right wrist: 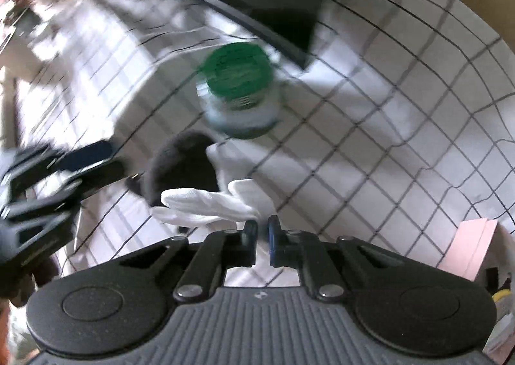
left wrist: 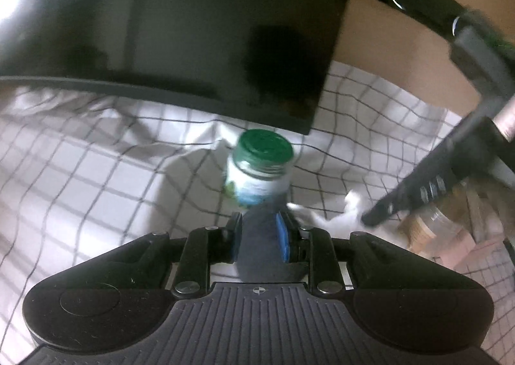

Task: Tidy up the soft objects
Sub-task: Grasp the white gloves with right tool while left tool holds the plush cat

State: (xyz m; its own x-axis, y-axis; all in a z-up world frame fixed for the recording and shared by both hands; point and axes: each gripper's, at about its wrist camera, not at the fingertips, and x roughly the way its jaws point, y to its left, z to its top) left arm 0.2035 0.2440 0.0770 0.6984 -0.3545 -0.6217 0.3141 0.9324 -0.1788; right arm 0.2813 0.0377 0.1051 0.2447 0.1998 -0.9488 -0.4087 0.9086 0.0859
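Dark, limp sock (left wrist: 259, 236) is pinched in left gripper (left wrist: 260, 229); right gripper (right wrist: 263, 236), nearly closed, nips white glove (right wrist: 209, 204) edge: light, floppy.

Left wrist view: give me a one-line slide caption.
Left gripper clamps a dark sock above the checkered cloth, with a green-lidded jar just ahead.

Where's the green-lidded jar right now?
The jar stands upright on the checked cloth, centre of both views, just in front of the black box and beyond the dark sock.
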